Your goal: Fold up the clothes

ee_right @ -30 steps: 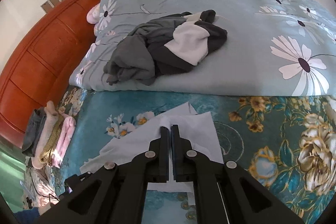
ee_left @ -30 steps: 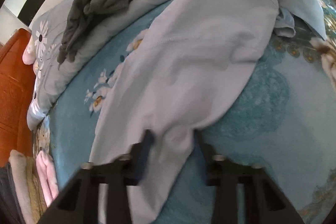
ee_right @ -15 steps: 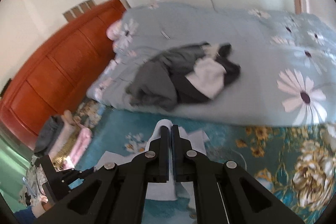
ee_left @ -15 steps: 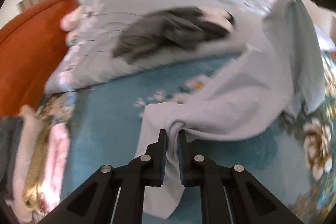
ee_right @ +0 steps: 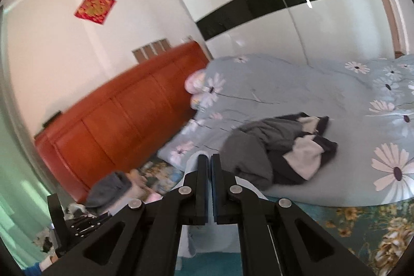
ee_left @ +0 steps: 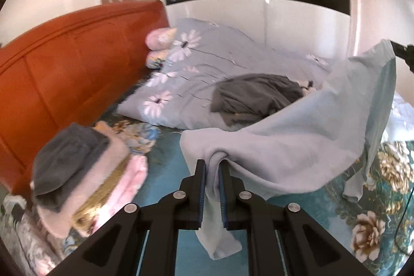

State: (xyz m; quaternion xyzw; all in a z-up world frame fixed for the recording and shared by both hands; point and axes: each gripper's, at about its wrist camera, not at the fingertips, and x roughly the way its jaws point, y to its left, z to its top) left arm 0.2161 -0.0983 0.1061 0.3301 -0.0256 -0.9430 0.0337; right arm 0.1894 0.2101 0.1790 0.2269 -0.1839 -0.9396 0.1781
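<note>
Left claw (ee_left: 212, 170) clamped on a bunched fold of pale blue garment (ee_left: 292, 146), lifted above the teal floral bedsheet (ee_left: 168, 180). Right claw (ee_right: 209, 167) pinched tight on another edge of it. Beyond: stack of folded clothes (ee_left: 85, 177), dark grey clothes heap (ee_right: 282, 149) on daisy-print duvet (ee_right: 297, 84), orange headboard (ee_left: 64, 64).

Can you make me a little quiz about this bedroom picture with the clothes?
1. True or false: the left gripper has its jaws shut on the light blue garment.
2. What lies on the flowered quilt: A) a dark grey clothes heap, B) a book, C) a shoe?
3. What colour is the headboard?

Key: 1 true; 2 A; 3 orange-brown.
</note>
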